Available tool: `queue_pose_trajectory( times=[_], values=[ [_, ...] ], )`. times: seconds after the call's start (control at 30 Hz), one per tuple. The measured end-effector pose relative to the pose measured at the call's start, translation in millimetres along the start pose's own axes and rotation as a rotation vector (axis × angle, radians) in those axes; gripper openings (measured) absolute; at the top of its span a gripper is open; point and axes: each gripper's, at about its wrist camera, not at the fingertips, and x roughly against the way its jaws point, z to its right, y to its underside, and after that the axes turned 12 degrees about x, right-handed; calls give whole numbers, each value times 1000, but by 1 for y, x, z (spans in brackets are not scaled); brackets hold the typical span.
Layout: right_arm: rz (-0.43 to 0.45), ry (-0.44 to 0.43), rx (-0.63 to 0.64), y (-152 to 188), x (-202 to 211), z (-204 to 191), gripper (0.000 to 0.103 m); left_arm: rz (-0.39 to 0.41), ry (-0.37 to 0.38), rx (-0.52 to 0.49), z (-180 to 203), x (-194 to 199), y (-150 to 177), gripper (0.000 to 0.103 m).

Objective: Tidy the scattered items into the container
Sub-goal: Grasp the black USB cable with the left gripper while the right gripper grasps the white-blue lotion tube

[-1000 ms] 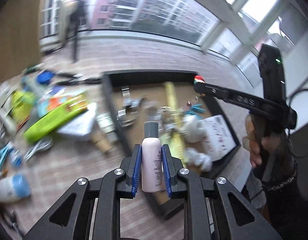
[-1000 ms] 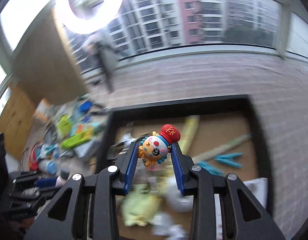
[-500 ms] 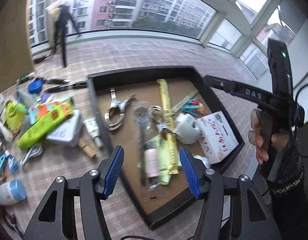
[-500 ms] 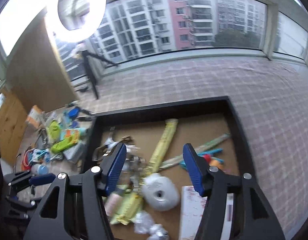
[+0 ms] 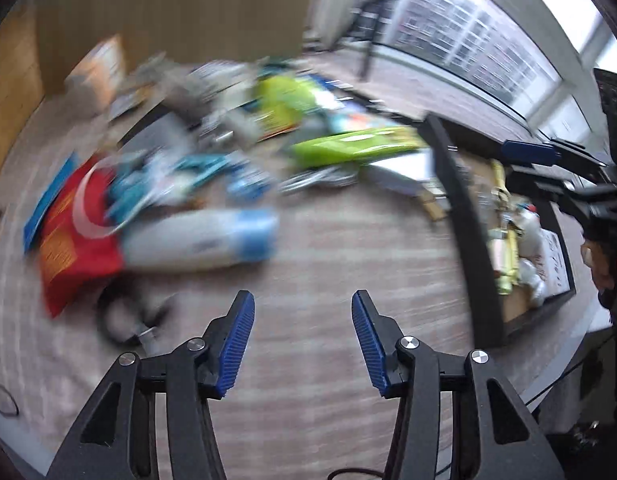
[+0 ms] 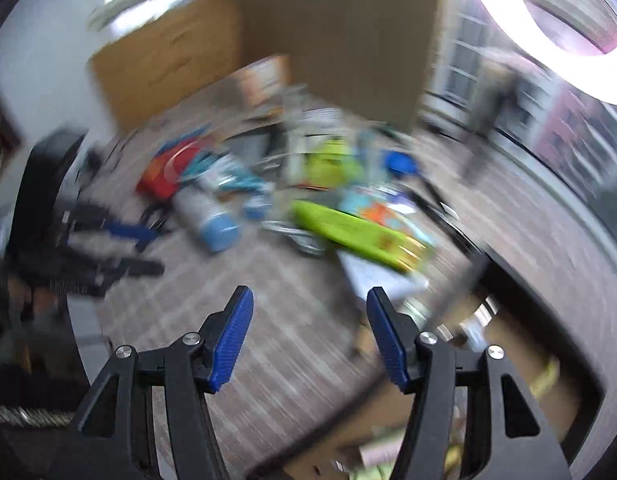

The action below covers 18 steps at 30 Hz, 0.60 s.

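Left wrist view is showing my left gripper (image 5: 302, 344), jaws spread and empty, nearing the white bottle (image 5: 196, 238) lying crosswise ahead-left.

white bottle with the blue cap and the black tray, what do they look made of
The white bottle looks like smooth plastic: opaque body, pale blue cap, soft sheen, though blur hides detail. The black tray has dark matte walls, plastic or painted wood, and a flat brown floor that could be cardboard or board.

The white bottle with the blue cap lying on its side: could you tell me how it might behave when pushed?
The white bottle looks round and lies on its side, so it would probably roll. Its smooth wall may slip between jaws. It rests against the red packet, which might shift too.
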Motion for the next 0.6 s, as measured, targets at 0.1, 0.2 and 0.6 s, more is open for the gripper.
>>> queue_pose_trajectory(
  times=[0.1, 0.2, 0.6],
  values=[
    [-51, -54, 158, -36, -35, -33, 58, -26, -34, 48, -36, -5, 0, 47],
    [-81, -137, 257, -65, -67, -57, 58, -41, 0, 87, -57, -9, 1, 46],
    [-268, -225, 447, -103, -167, -97, 58, -59, 40, 35, -66, -27, -12, 46]
  ],
)
